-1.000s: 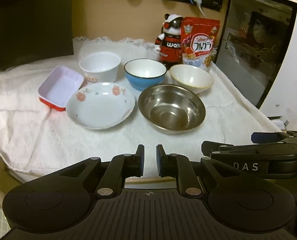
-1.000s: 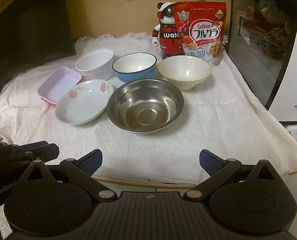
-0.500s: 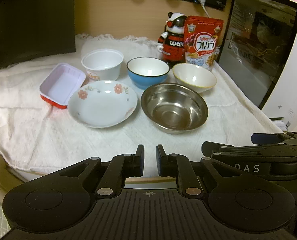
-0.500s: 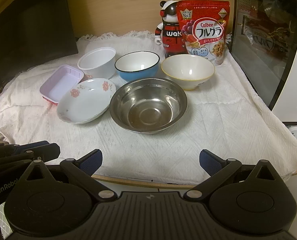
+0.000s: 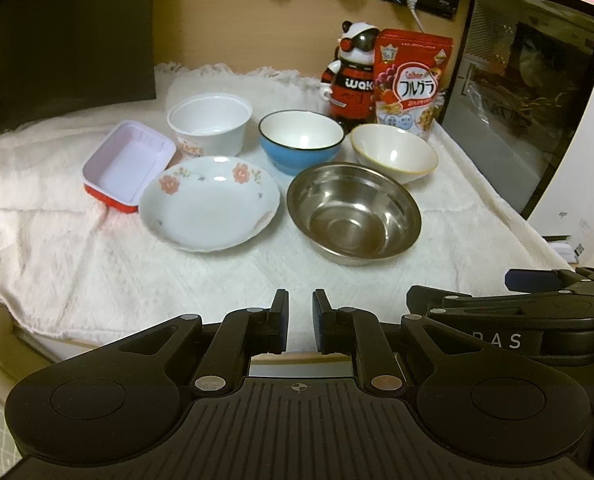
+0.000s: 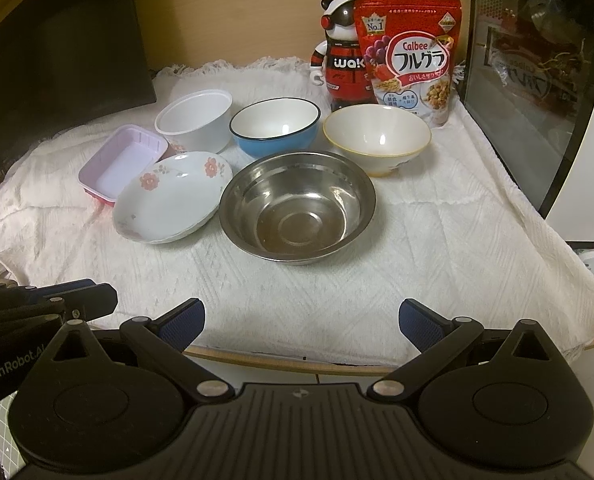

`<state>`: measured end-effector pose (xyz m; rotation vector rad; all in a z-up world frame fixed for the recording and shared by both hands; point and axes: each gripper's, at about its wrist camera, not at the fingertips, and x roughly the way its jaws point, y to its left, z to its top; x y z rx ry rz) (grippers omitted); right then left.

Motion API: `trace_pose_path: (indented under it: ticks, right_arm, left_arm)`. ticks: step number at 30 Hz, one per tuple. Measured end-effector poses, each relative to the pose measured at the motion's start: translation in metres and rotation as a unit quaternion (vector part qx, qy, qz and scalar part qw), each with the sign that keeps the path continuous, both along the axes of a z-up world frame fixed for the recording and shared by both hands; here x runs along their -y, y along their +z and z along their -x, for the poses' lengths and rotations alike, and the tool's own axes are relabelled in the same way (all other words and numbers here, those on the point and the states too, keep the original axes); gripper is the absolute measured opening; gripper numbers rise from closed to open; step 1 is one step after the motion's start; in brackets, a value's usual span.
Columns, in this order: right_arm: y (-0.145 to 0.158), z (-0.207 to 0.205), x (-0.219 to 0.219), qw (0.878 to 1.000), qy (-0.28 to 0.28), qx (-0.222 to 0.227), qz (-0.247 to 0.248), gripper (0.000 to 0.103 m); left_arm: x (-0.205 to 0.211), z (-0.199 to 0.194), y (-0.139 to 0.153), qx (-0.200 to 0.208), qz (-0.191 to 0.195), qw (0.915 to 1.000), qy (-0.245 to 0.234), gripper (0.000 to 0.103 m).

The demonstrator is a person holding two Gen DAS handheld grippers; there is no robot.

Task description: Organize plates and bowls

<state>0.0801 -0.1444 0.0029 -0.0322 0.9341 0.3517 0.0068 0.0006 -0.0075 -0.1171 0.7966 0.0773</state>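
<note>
Now, my left gripper [image 5: 299,322]: clenched, empty.
My right gripper [image 6: 301,326]: spread wide, empty.
Steel bowl [image 6: 297,206]: untouched on cloth [image 6: 437,248].

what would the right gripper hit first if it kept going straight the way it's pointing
Most likely the steel bowl: it sits centred ahead of the open right gripper, with only bare white cloth between. Depth is hard to judge; it might meet the cloth first.

Front row on the cloth [image 6: 437,248]: flowered plate [image 6: 169,200] left, metal bowl [image 6: 297,208] right, rims nearly touching. Back row, left to right: rectangular tray [image 6: 121,162], plastic cup [image 6: 195,122], enamel bowl [image 6: 275,128], ceramic bowl [image 6: 377,140]. Behind these stand a figurine [image 6: 339,60] and, overlapping its right side, a cereal bag [image 6: 411,60].
</note>
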Motion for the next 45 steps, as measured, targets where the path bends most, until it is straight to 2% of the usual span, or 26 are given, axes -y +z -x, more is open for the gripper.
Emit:
trace_pose_path:
  ticks: [29,45]
  right_arm:
    - [-0.004,-0.005,-0.006,1.000,-0.001,-0.004,0.001,0.103]
    - [-0.004,-0.009,0.007,1.000,0.000,-0.003,-0.004,0.103]
  left_arm:
    - [-0.002,-0.004,0.000,-0.005,0.005,0.9999,0.007,0.015]
    - [-0.003,-0.015,-0.001,-0.005,0.011,0.9999,0.007,0.015]
